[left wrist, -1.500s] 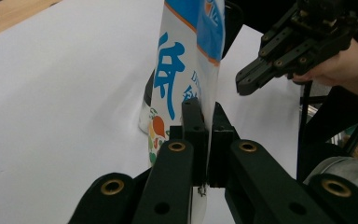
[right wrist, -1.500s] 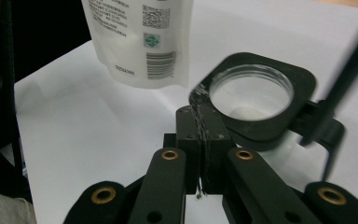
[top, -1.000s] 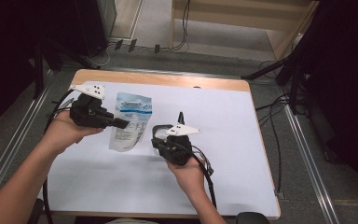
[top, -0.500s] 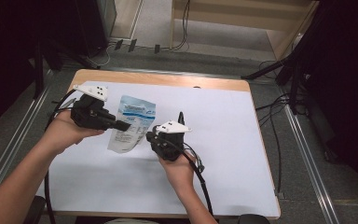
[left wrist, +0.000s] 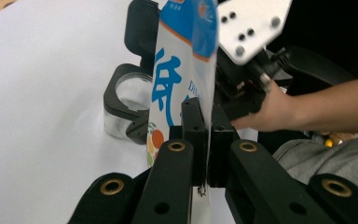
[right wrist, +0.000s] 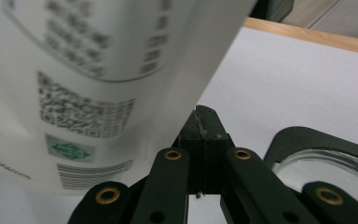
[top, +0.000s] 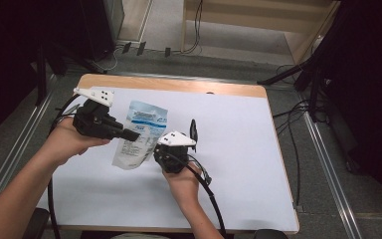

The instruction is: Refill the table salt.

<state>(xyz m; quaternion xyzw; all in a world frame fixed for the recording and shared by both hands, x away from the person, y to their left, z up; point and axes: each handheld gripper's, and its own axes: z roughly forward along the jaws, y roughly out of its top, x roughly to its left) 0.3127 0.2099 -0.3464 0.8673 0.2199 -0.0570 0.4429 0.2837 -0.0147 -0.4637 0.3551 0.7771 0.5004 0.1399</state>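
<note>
A white pouch [top: 142, 122] with a blue top band is held above the white table [top: 258, 149]. My left gripper [top: 133, 133] comes in from the left, shut on the pouch's middle. In the left gripper view the pouch [left wrist: 177, 70] stands edge-on between the pressed jaws of the left gripper [left wrist: 204, 116]. My right gripper [top: 155, 152] sits at the pouch's lower right edge. In the right gripper view the right gripper [right wrist: 204, 116] is shut, and the printed pouch [right wrist: 74, 70] runs down to its tips with a thin sliver between the pads.
The table's wooden back edge [top: 179, 84] borders a grey floor with cables [top: 194, 30]. Dark stands and cables [top: 308, 84] crowd the right side. Metal rails [top: 328, 164] run along both table sides. The right gripper's grey plate [left wrist: 251, 28] and hand [left wrist: 270, 109] sit just behind the pouch.
My right gripper has moved left across the table to the pouch's lower right edge. The left gripper and the pouch have stayed nearly still.
</note>
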